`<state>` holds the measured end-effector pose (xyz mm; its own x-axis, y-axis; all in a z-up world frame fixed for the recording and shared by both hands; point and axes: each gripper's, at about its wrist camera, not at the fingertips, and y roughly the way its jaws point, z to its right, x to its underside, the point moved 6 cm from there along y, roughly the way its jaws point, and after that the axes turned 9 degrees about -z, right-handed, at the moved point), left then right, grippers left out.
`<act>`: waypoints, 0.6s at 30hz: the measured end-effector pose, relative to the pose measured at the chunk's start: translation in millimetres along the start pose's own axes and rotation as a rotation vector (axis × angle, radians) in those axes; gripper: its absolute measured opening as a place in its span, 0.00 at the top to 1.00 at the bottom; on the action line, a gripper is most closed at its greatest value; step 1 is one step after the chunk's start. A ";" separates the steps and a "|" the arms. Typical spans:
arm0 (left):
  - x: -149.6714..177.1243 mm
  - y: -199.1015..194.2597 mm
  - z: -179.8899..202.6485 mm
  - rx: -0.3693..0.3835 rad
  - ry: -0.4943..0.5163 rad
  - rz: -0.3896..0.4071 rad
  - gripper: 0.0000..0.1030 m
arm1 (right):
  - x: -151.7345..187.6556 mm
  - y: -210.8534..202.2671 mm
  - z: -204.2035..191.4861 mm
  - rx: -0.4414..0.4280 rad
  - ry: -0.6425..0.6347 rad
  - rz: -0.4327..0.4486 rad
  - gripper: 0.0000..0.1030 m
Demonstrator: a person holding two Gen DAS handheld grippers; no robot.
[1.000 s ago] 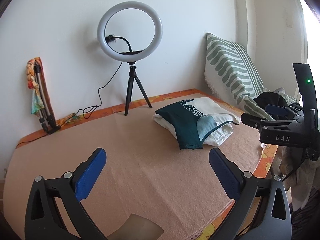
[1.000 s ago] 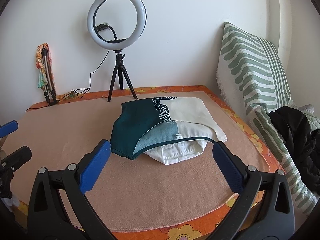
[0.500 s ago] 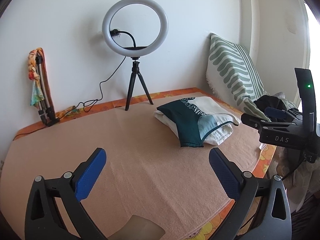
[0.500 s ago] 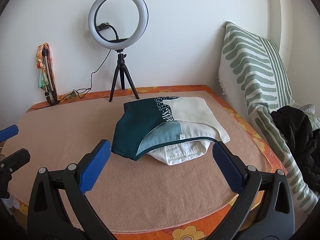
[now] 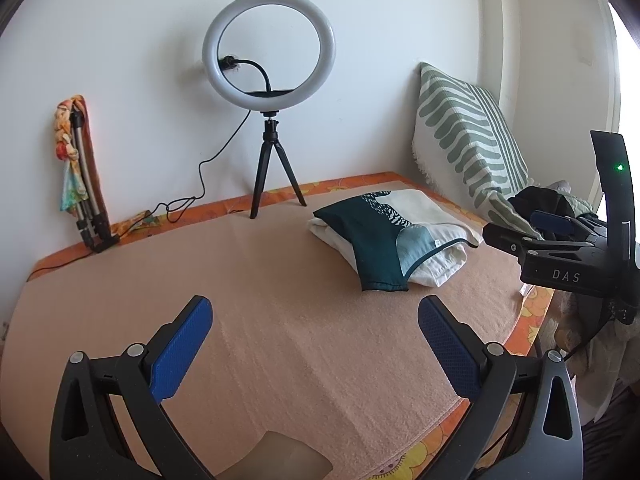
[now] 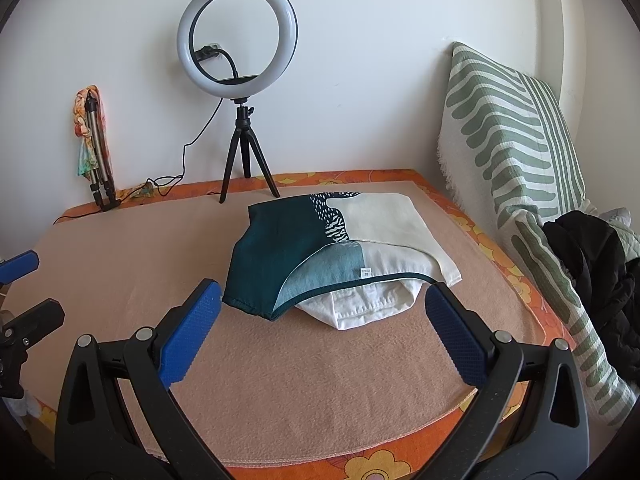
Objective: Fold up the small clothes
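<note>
Teal-and-cream folded garment [image 6: 320,252] sits on top of a folded white garment [image 6: 368,304], stacked toward the right rear of the counter [image 5: 280,320], which is covered by a peach fleece blanket [image 6: 320,380]. Stack reads as the done pile, parked off to the side so the middle of the blanket stays free for folding. Left hand-held gripper [image 5: 316,332] is released, jaws spread wide, nothing between them, hovering over bare blanket well apart from the stack. Right hand-held gripper [image 6: 324,316] is also released and empty, hanging just in front of the stack's near edge, not touching. Dark clothes heap [image 6: 592,264] lies at the right by the striped pillow [image 6: 516,140], likely the next supply. Ring light on tripod [image 5: 269,92] stands at the back wall.
</note>
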<state>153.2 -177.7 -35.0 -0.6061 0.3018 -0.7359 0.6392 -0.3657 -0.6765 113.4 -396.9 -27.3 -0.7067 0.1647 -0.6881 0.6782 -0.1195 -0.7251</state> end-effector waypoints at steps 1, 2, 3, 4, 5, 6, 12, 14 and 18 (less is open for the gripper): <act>0.1 0.1 0.1 -0.001 0.000 -0.001 0.01 | 0.1 0.0 -0.2 0.001 -0.001 0.000 0.00; 0.5 0.5 0.6 -0.001 0.000 -0.002 0.01 | 0.1 -0.1 0.2 -0.001 0.000 -0.001 0.00; 1.2 1.0 1.2 -0.002 0.000 -0.004 0.01 | 0.2 -0.1 0.0 -0.001 0.000 -0.001 0.00; 1.8 1.3 1.7 -0.002 0.000 -0.006 0.01 | 0.3 -0.4 0.1 -0.001 0.003 0.000 0.00; 2.3 1.3 2.1 -0.003 0.000 -0.007 0.01 | -0.2 0.3 0.4 -0.001 0.003 0.001 0.00; 2.8 1.0 2.6 -0.004 0.000 -0.007 0.01 | 0.0 0.2 0.3 0.001 0.005 0.000 0.00; 2.3 2.0 0.9 -0.006 0.005 -0.008 0.01 | 1.0 -0.2 2.5 -0.002 0.020 0.001 0.00; 2.7 2.3 -0.2 -0.009 0.005 -0.009 0.01 | 0.9 0.0 2.5 -0.002 0.020 0.000 0.00; 3.1 2.2 -1.0 -0.008 0.001 -0.011 0.01 | 1.5 -0.9 2.1 -0.003 0.017 -0.001 0.00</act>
<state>153.2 -176.6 -38.8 -0.6125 0.3067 -0.7285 0.6362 -0.3557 -0.6846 111.3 -398.6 -27.7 -0.7038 0.1814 -0.6868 0.6781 -0.1164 -0.7256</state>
